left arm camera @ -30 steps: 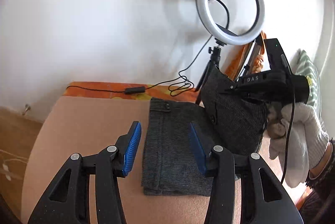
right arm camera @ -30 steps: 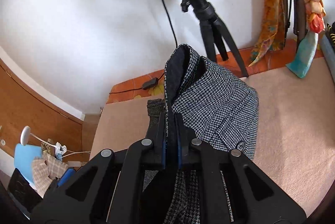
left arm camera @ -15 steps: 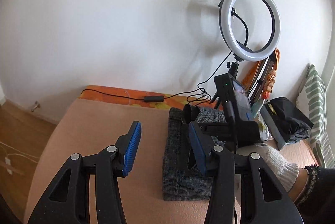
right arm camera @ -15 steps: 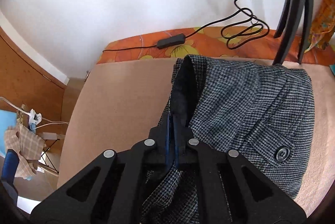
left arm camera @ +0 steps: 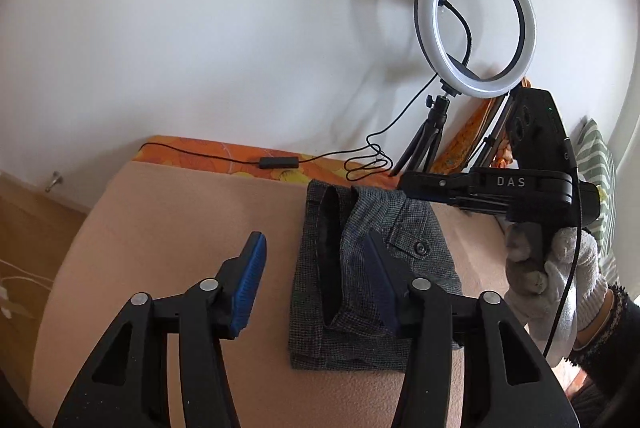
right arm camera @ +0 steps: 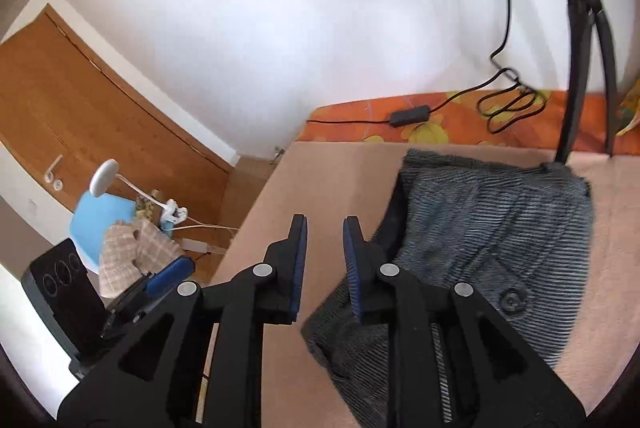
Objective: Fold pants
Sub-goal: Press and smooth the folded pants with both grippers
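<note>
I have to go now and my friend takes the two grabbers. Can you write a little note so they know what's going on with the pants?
Left gripper: open, nothing held; its jaws have just been opening, above the pants' near left part.
Right gripper: open, its jaws have just been opening; nothing between the fingers, cloth let go.
Pants: grey checked, folded into a compact stack on the tan blanket, button pocket on top.
Done: top fold laid over.
Left: the dark inner edge along the fold gapes; probably flatten and tidy it.

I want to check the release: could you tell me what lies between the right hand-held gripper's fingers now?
Only bare beige surface, in the right wrist view; the right hand-held gripper has just been opening beside the pants.
</note>
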### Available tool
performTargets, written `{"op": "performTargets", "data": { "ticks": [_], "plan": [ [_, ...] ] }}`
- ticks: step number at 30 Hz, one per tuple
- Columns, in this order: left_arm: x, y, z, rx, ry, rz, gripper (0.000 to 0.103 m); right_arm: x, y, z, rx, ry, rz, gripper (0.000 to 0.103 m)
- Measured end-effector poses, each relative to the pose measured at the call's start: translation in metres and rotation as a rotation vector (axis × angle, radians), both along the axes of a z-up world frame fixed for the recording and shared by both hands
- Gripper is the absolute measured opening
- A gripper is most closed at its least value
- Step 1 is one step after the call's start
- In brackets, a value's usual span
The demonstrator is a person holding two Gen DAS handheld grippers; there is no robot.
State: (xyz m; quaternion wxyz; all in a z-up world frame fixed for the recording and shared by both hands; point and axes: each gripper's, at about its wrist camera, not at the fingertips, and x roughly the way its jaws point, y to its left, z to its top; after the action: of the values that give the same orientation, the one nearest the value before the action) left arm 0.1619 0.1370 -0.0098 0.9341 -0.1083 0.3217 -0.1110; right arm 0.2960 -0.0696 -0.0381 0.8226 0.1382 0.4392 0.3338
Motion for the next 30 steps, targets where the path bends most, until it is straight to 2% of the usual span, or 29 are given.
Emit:
{"op": "performTargets", "data": {
  "ticks": [1,4,5,7,9,11,12,13,14,16,18,20,21,23,25,30],
  "plan": [
    [0.0,-0.002,-0.002,-0.009,0.008,-0.007,0.057,-0.003,-0.008,-0.001,-0.04,-0.016,-0.017,0.029],
    [0.001,-0.003,-0.014,-0.107,0.069,-0.03,0.057,-0.009,-0.033,-0.009,-0.142,-0.048,-0.084,0.063],
    [0.002,-0.004,-0.018,-0.138,0.093,-0.029,0.057,-0.009,-0.042,-0.014,-0.162,-0.044,-0.1,0.07],
    [0.002,-0.007,-0.027,-0.191,0.142,-0.026,0.057,-0.006,-0.058,-0.025,-0.186,-0.01,-0.128,0.072],
    [0.002,-0.012,-0.034,-0.24,0.187,-0.029,0.057,0.0,-0.07,-0.036,-0.204,0.018,-0.169,0.073],
    [0.001,-0.019,-0.036,-0.263,0.198,-0.027,0.057,0.0,-0.079,-0.038,-0.177,-0.005,-0.176,0.073],
    [0.001,-0.025,-0.036,-0.248,0.195,-0.032,0.057,0.001,-0.079,-0.037,-0.179,-0.021,-0.171,0.073],
    [0.002,-0.032,-0.034,-0.219,0.186,-0.034,0.057,0.002,-0.077,-0.036,-0.195,-0.04,-0.164,0.068],
    [0.002,-0.039,-0.033,-0.194,0.175,-0.035,0.057,0.003,-0.071,-0.035,-0.21,-0.064,-0.149,0.055],
    [0.003,-0.051,-0.031,-0.163,0.154,-0.05,0.057,0.009,-0.055,-0.035,-0.267,-0.102,-0.111,0.04],
    [0.007,-0.061,-0.033,-0.114,0.155,-0.057,0.057,0.016,-0.036,-0.038,-0.335,-0.139,-0.079,0.036],
    [0.011,-0.067,-0.037,-0.056,0.172,-0.048,0.057,0.022,-0.019,-0.041,-0.407,-0.174,-0.061,0.035],
    [0.009,-0.064,-0.039,-0.057,0.177,-0.03,0.057,0.026,-0.012,-0.043,-0.441,-0.183,-0.05,0.035],
    [0.005,-0.051,-0.04,-0.106,0.186,0.007,0.057,0.037,-0.003,-0.049,-0.468,-0.176,-0.025,0.036],
    [0.0,-0.038,-0.042,-0.148,0.196,0.044,0.057,0.049,0.004,-0.059,-0.487,-0.132,-0.011,0.036],
    [-0.004,-0.017,-0.054,-0.268,0.241,0.073,0.057,0.062,0.013,-0.083,-0.516,-0.068,0.003,0.036]
  ]
}}
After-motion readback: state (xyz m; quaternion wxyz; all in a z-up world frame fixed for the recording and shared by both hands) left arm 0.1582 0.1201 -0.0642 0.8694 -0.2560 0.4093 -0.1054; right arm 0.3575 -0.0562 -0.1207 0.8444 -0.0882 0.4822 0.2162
